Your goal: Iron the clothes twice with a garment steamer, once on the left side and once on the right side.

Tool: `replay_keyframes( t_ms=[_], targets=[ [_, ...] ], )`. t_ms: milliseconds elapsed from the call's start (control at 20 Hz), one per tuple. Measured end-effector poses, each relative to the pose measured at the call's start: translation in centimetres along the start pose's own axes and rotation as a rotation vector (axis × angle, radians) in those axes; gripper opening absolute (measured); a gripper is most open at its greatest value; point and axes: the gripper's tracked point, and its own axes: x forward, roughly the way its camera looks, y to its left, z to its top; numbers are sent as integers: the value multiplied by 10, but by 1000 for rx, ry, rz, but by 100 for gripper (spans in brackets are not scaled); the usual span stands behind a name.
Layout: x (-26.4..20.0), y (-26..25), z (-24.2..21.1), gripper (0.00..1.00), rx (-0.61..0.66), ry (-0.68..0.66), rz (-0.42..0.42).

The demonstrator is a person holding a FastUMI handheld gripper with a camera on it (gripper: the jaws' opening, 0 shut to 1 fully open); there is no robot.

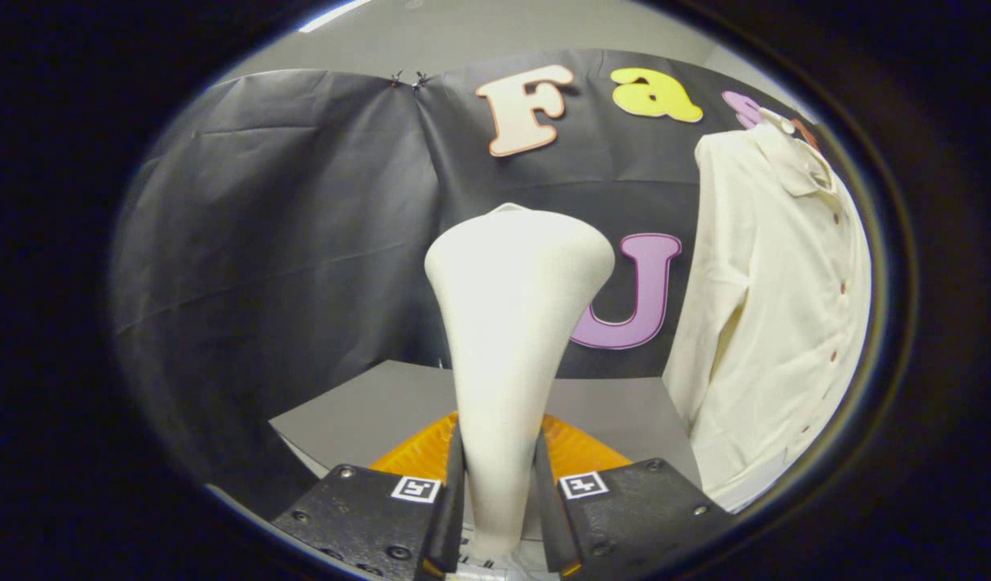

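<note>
Gripper view, read from left to right with the garment steamer as the reference landmark. To the left of the steamer hangs the booth's dark cloth wall (286,226), creased and pinned at its top by two small clips (407,79). Below it and behind the steamer lies a grey table surface (366,411). At centre stands the garment steamer (508,323), a pale body with a narrow handle that rises and flares into a broad rounded head; it is upright, and its head faces away from the camera. The gripper (499,500) is closed on the steamer's handle: one finger presses on the left side and the other on the right side, so the handle sits directly between them. Each finger block carries a small square marker (416,489) on its upper face. Just beyond the fingers, on both sides of the handle's lower part, an orange ribbed object (576,448) shows on the table. To the right of the steamer, apart from its head, hangs a cream button-front shirt (774,315) with a collar at the top and a row of small dark buttons down its front.
</note>
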Motion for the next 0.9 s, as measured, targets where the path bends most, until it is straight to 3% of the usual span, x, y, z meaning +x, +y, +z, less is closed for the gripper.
replay_keyframes(
  t_ms=[300,450,800,900],
  targets=[
    [-33,-2,0,40,32,-37,15],
    [-67,5,55,40,72,-234,76],
    [-108,-75,103,39,-50,-245,-118],
    [-110,-99,110,39,-30,-246,-146]
  ],
)
